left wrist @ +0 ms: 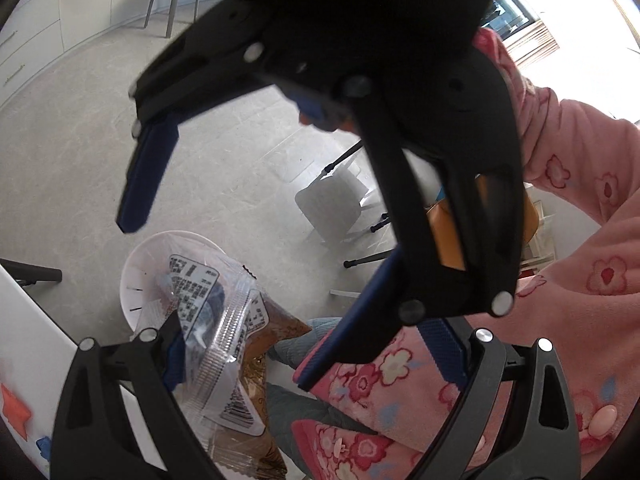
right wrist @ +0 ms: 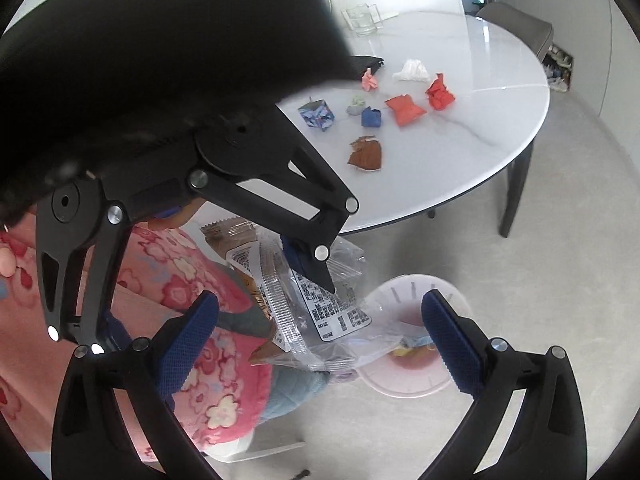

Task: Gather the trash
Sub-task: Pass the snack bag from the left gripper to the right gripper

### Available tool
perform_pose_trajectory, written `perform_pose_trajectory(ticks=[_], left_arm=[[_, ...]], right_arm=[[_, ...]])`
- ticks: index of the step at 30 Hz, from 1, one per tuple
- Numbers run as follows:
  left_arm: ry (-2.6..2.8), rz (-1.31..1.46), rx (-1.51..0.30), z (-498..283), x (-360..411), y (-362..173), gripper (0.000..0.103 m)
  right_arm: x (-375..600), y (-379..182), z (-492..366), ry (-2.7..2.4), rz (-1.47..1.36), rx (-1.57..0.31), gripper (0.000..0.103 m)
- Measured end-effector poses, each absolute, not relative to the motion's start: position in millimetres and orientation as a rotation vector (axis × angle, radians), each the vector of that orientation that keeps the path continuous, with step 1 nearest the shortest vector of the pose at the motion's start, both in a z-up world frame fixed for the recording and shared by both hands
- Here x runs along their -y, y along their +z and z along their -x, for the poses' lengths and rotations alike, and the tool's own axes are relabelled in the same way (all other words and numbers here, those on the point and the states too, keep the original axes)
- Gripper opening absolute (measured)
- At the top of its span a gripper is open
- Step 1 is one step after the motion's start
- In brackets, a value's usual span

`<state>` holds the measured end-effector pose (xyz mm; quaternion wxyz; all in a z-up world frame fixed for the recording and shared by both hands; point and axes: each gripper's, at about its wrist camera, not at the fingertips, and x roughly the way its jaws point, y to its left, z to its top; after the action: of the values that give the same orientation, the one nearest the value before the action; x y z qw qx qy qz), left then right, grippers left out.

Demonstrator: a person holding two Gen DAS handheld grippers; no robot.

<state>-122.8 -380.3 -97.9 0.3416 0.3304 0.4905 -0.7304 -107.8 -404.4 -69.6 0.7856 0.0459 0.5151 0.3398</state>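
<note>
A clear plastic wrapper with a printed label [right wrist: 320,304] and a brown snack packet [right wrist: 240,240] hang above a white waste bin [right wrist: 412,376] on the floor. In the left wrist view the wrappers [left wrist: 228,332] hang from my left gripper's left finger; my left gripper [left wrist: 316,364] looks wide apart, so its grip is unclear. The bin [left wrist: 148,272] lies below. My right gripper [right wrist: 320,336] is open and empty, just beside the wrappers; it also shows from the left wrist view [left wrist: 220,288]. More trash lies on the white table [right wrist: 480,120]: crumpled red paper [right wrist: 440,92], an orange piece [right wrist: 404,110], a brown piece [right wrist: 366,156].
On the table also lie a blue cube [right wrist: 316,114], a small blue scrap [right wrist: 371,117], white tissue [right wrist: 412,70], a pink scrap [right wrist: 369,80] and a glass container [right wrist: 360,18]. A grey chair [right wrist: 520,24] stands behind. The person's pink sleeve [left wrist: 580,200] is close by.
</note>
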Motion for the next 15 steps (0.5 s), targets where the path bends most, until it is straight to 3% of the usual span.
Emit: perform_pose_trajectory(ticks=[4, 9, 15], left_arm=[[-1.91, -0.859, -1.254, 125.0, 382.8, -89.1, 0.089], [-1.902, -0.887, -1.242, 130.6, 380.2, -86.2, 0.089], [-1.895, -0.913, -1.216, 139.0, 380.4, -85.9, 0.089]], right_arm=[[410.0, -82.2, 111.3, 0.755, -0.156, -1.118, 0.097], [412.5, -93.2, 112.8, 0.771, -0.196, -1.144, 0.069], [409.2, -97.1, 116.8, 0.795, -0.203, -1.162, 0.055]])
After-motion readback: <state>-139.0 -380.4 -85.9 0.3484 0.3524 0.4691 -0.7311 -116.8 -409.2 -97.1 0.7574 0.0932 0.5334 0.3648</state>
